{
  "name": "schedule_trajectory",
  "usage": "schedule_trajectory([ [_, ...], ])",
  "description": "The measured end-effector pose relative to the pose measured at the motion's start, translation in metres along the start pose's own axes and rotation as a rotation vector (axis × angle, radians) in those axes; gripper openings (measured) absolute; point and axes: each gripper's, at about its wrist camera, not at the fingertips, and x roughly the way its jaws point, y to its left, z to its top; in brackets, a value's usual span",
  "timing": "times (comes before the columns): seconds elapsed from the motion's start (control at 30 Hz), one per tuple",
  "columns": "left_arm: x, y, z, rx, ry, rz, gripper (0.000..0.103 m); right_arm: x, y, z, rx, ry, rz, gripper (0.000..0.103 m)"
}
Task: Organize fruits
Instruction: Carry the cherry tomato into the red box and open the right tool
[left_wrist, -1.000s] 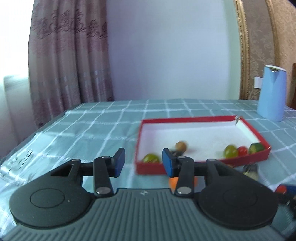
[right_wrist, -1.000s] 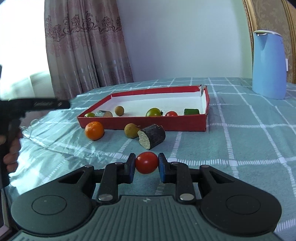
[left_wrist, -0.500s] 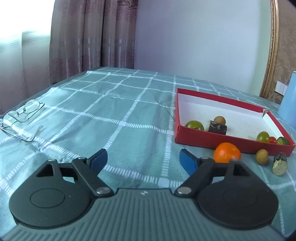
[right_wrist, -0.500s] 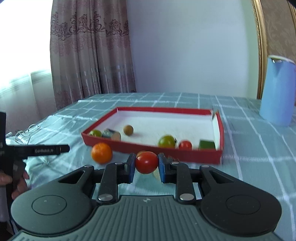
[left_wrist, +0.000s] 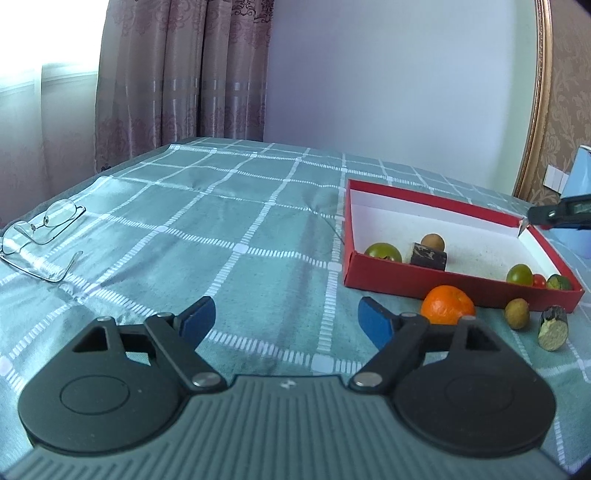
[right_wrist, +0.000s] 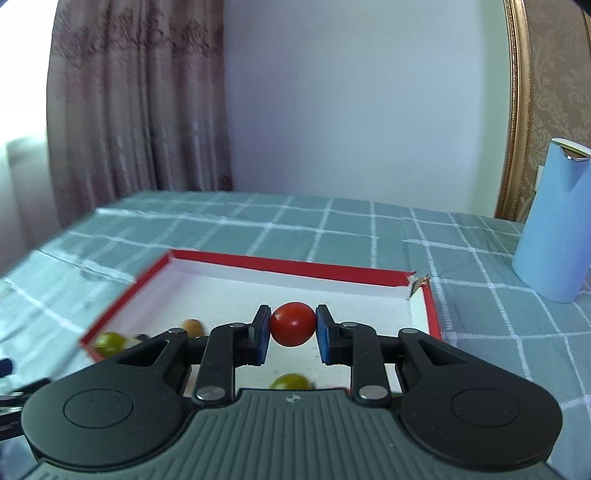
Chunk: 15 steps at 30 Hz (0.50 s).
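My right gripper (right_wrist: 292, 326) is shut on a red tomato (right_wrist: 292, 324) and hangs over the white floor of the red box (right_wrist: 288, 266). A green fruit (right_wrist: 290, 381) and a brown one (right_wrist: 192, 325) lie in the box below it. In the left wrist view my left gripper (left_wrist: 284, 321) stands open and empty above the checked cloth, left of the red box (left_wrist: 461, 286). An orange (left_wrist: 447, 304), a small brown fruit (left_wrist: 516, 313) and a dark cut piece (left_wrist: 552, 326) lie on the cloth in front of the box. Inside are green fruits (left_wrist: 382, 252) and a dark chunk (left_wrist: 428, 255).
A pair of glasses (left_wrist: 40, 236) lies on the cloth at far left. A pale blue jug (right_wrist: 554, 221) stands at the back right, beyond the box. Curtains and a gold-framed panel line the wall behind the table (left_wrist: 236, 236).
My right gripper has carried the tomato up and forward from in front of the box to over its inside. My left gripper drew back from the box and opened wide, then kept still.
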Motion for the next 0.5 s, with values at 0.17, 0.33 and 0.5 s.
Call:
schedule_trajectory([
  [0.17, 0.0, 0.001, 0.0, -0.008, 0.001, -0.008, 0.083, 0.025, -0.005, -0.003, 0.008, 0.062, -0.024, 0.026],
  [0.33, 0.001, 0.002, 0.0, -0.011, 0.005, -0.012, 0.083, 0.024, -0.011, -0.007, 0.039, 0.052, -0.029, 0.032],
  [0.5, 0.0, 0.0, 0.0, -0.004, -0.002, -0.024, 0.083, -0.018, -0.03, -0.018, 0.103, -0.04, 0.007, 0.059],
])
